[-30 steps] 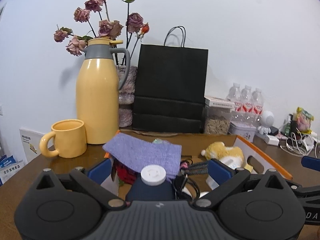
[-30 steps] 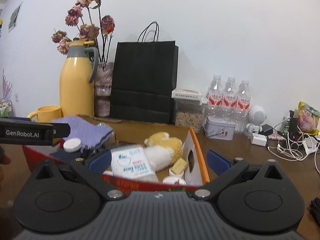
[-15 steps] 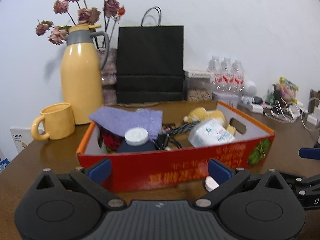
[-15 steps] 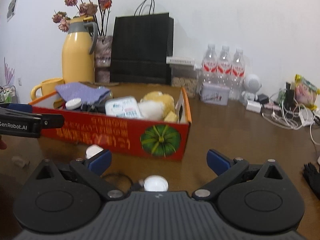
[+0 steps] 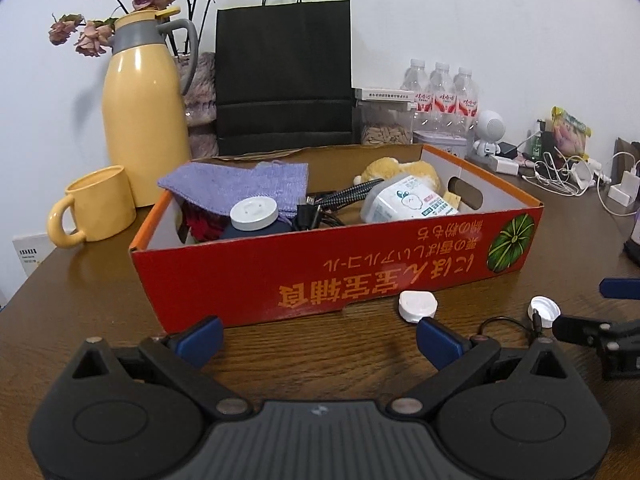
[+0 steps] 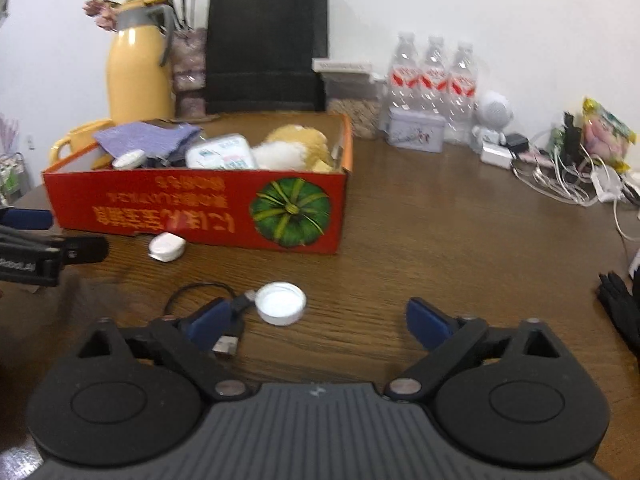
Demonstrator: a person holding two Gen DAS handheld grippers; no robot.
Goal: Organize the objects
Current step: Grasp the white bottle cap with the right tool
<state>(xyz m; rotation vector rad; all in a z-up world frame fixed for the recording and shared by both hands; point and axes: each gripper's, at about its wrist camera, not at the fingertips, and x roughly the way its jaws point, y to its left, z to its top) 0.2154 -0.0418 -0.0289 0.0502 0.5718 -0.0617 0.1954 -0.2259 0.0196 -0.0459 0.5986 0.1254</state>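
Both grippers have dropped before the red box (image 5: 332, 268); left fingers (image 5: 200, 338) released, right fingers (image 6: 426, 322) narrowing, empty.

The left black plastic two-finger gripper (image 5: 319, 338) has a ribbed grey centre panel, with a round black disc housing at each side. Silver pivot screws sit at its linkage arms, and dark blue fingertip pads (image 5: 200, 339) cap both fingers. The right black plastic gripper (image 6: 319, 322) matches it (its side bears white lettering, unreadable).
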